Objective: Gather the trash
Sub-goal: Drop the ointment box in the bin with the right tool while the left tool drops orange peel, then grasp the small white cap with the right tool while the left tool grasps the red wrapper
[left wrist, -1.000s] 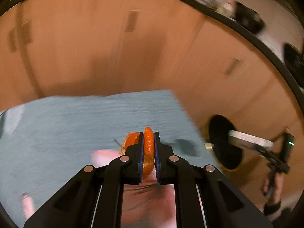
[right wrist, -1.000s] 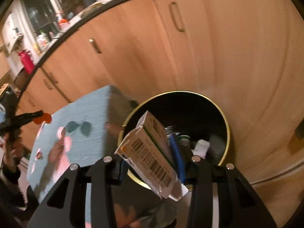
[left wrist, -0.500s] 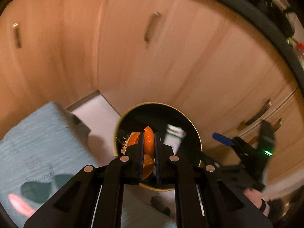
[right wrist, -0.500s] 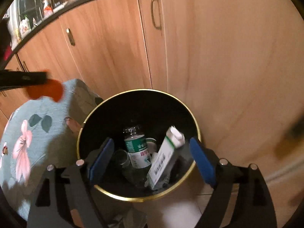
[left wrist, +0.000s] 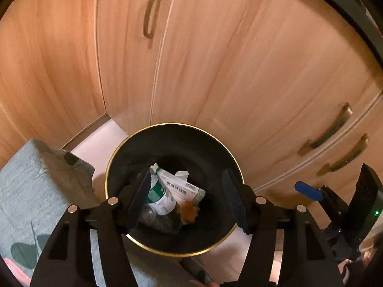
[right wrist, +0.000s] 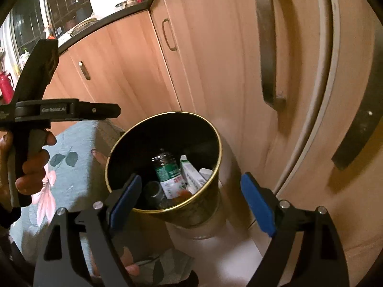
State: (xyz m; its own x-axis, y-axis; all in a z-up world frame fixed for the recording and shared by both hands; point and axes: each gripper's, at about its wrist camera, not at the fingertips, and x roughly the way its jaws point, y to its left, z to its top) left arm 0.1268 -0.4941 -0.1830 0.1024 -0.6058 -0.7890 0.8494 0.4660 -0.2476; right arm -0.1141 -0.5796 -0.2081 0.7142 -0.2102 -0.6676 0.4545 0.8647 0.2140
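Note:
A black trash bin with a gold rim [left wrist: 235, 165] [right wrist: 216, 134] stands on the floor by the cabinets. Inside lie a green-label bottle [left wrist: 159, 197] [right wrist: 166, 167], a white carton [left wrist: 182, 187] [right wrist: 191, 174] and an orange peel [left wrist: 188, 211] [right wrist: 184, 192]. My left gripper [left wrist: 188, 201] is open and empty right above the bin. My right gripper [right wrist: 191, 197] is open and empty, drawn back at the bin's near rim; it also shows at the right edge of the left wrist view [left wrist: 308, 191].
Wooden cabinet doors with metal handles [left wrist: 149, 15] [right wrist: 270, 47] stand close behind the bin. A table with a teal flowered cloth [left wrist: 26, 191] [right wrist: 64, 167] is left of the bin. The left gripper's body and the hand holding it [right wrist: 31, 129] are above the cloth.
My left gripper carried the orange peel from the table to the bin and opened; the peel now lies in the bin. My right gripper dropped the carton in and drew back.

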